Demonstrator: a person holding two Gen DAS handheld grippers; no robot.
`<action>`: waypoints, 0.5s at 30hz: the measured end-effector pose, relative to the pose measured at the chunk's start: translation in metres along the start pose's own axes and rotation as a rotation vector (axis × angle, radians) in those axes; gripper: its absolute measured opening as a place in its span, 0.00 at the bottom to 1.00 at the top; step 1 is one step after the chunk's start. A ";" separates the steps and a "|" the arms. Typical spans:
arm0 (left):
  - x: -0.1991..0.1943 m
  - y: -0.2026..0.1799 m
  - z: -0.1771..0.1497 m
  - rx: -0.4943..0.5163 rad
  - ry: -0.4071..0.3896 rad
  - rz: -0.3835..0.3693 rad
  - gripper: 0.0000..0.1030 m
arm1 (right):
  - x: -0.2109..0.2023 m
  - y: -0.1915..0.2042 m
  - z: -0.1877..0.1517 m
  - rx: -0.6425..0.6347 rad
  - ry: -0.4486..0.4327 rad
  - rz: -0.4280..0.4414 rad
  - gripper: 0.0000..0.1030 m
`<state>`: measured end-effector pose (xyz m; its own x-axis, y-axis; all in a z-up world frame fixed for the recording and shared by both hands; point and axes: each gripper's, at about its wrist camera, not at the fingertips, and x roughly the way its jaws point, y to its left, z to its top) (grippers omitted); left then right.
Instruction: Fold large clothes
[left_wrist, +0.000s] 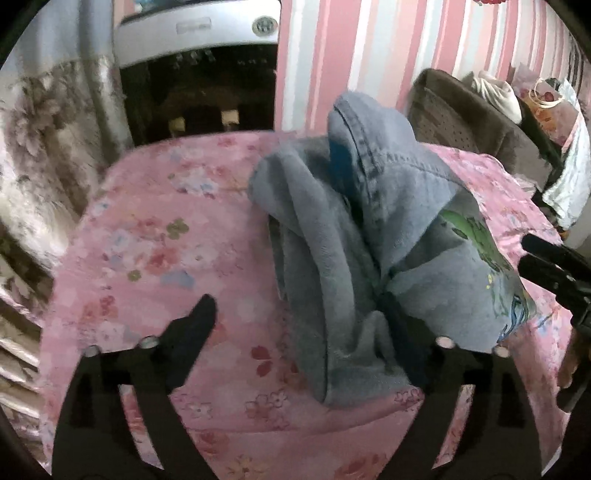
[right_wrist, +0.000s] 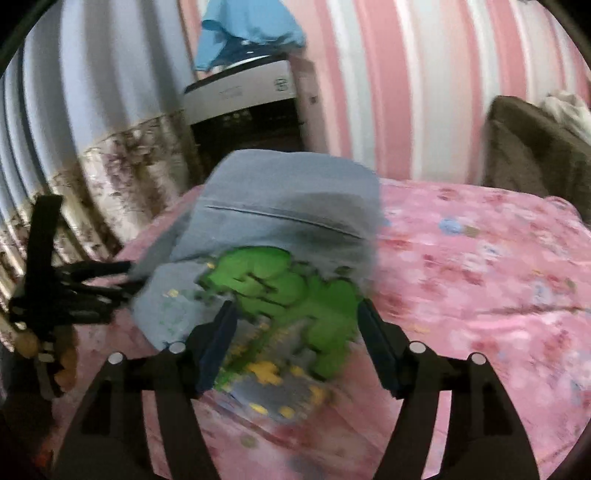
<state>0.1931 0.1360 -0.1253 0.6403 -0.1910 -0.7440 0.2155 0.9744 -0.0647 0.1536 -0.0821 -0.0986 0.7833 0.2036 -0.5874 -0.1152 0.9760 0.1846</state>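
A grey-blue sweatshirt (left_wrist: 351, 240) with a green cartoon print (right_wrist: 295, 291) lies in a rumpled heap on the pink floral bedsheet (left_wrist: 147, 240). My left gripper (left_wrist: 299, 317) is open wide. Its left finger (left_wrist: 199, 321) stands over bare sheet, and the right finger is hidden under a fold of the sweatshirt. My right gripper (right_wrist: 297, 328) is open, its two fingers apart on either side of the green print, with no pad pressing the cloth. Each gripper shows at the edge of the other's view: the right gripper (left_wrist: 554, 273) and the left gripper (right_wrist: 74, 284).
A white and black appliance (left_wrist: 195, 55) stands behind the bed, with a light blue cloth (right_wrist: 247, 26) draped on top. A floral curtain (left_wrist: 44, 147) hangs at the left. A brown chair (left_wrist: 461, 122) sits at the back right by the pink striped wall (right_wrist: 406, 92).
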 end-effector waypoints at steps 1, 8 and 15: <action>-0.004 0.000 0.002 -0.004 -0.010 0.007 0.96 | -0.004 -0.006 -0.003 0.016 -0.009 -0.021 0.70; -0.016 0.011 0.014 -0.054 0.000 -0.060 0.97 | -0.010 -0.043 -0.018 0.192 -0.020 -0.036 0.76; -0.004 -0.002 0.017 -0.003 0.035 -0.038 0.97 | 0.000 -0.039 -0.019 0.189 -0.015 -0.030 0.76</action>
<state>0.2024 0.1329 -0.1104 0.6059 -0.2236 -0.7635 0.2368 0.9669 -0.0953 0.1466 -0.1183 -0.1212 0.7939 0.1720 -0.5832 0.0240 0.9496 0.3126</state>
